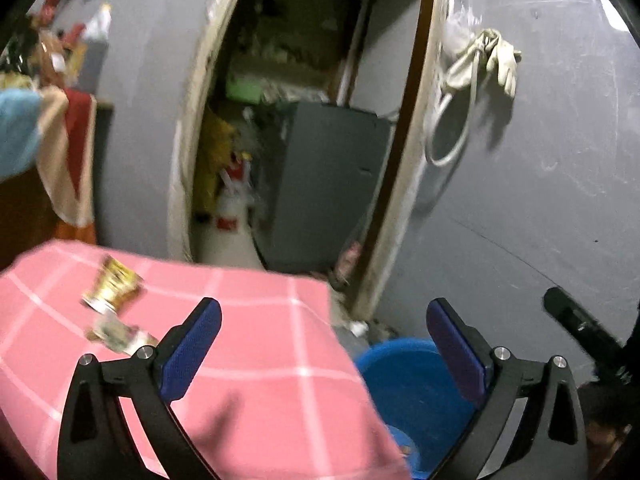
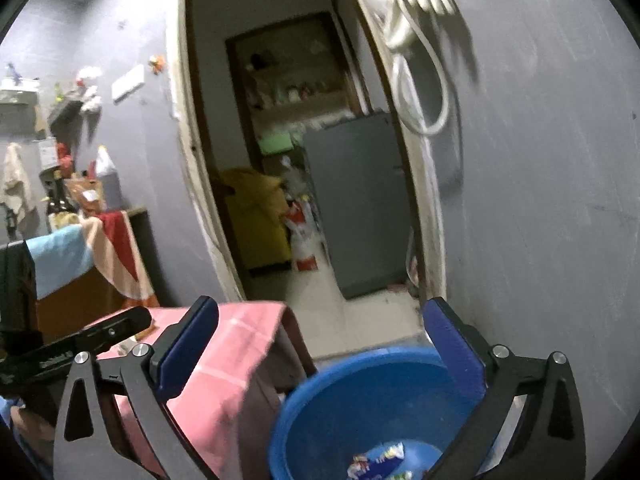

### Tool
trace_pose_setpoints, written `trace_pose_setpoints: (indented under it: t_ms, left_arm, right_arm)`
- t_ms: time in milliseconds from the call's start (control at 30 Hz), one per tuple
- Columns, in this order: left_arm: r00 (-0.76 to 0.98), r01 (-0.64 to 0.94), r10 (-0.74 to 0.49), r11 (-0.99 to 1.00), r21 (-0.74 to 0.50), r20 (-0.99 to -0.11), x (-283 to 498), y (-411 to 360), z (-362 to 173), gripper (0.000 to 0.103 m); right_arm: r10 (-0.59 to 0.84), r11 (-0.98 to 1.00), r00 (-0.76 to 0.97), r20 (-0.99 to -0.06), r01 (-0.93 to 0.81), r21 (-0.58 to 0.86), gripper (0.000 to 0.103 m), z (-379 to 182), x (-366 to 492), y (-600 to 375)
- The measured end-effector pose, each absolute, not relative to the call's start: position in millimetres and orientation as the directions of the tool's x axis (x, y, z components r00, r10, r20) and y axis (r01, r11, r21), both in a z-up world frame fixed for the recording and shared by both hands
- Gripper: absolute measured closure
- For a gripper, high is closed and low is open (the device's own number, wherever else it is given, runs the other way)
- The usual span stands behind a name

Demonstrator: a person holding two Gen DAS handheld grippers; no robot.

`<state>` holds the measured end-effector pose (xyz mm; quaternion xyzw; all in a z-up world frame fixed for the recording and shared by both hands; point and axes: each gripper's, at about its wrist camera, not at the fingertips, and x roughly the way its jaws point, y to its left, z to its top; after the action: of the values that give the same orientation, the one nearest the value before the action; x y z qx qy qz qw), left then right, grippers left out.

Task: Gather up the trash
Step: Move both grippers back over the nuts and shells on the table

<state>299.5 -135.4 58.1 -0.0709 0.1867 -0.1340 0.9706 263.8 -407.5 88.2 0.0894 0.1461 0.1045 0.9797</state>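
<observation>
Both tools stand wide apart and empty above a worktop (image 1: 256, 360) draped in pink checked cloth, with a blue bucket (image 2: 360, 400) on the floor off its right edge. The left tool (image 1: 324, 344) looks across the worktop, where a crumpled gold wrapper (image 1: 114, 286) and a second blurred scrap (image 1: 116, 334) lie toward the far left corner, ahead and to the left of its fingers. The wrapper's long axis appears to run diagonally, though blur makes that uncertain. The right tool (image 2: 320, 344) hangs over the bucket, which already holds colourful wrappers (image 2: 380, 460). The left tool looks nearer to the remaining trash, so the next reach seems to fall to it.
</observation>
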Motion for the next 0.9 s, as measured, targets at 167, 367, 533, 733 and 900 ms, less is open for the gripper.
trace_pose_setpoints:
  t_ms: [167, 367, 533, 733, 900]
  left_arm:
    - [0.936, 0.188, -0.217, 0.974, -0.128, -0.277, 284, -110, 69, 0.002]
    - [0.962, 0.146, -0.169, 0.982, -0.121, -0.212, 267, -75, 76, 0.002]
    - [0.975, 0.108, -0.128, 0.987, -0.119, -0.183, 258, -44, 83, 0.002]
    - [0.985, 0.046, -0.062, 0.994, -0.102, -0.159, 247, -4, 84, 0.002]
    - [0.987, 0.000, -0.016, 0.996, -0.095, -0.160, 241, 31, 78, 0.002]
  right_arm:
    - [0.280, 0.951, 0.944, -0.175, -0.248, 0.184, 0.000, 102, 257, -381]
    - [0.324, 0.941, 0.942, -0.087, -0.313, 0.126, 0.000, 115, 250, -341]
    - [0.336, 0.939, 0.940, -0.055, -0.330, 0.099, 0.000, 118, 246, -311]
    - [0.373, 0.924, 0.927, -0.030, -0.368, 0.102, 0.000, 116, 246, -276]
    - [0.400, 0.916, 0.916, -0.036, -0.399, 0.044, 0.000, 111, 246, -240]
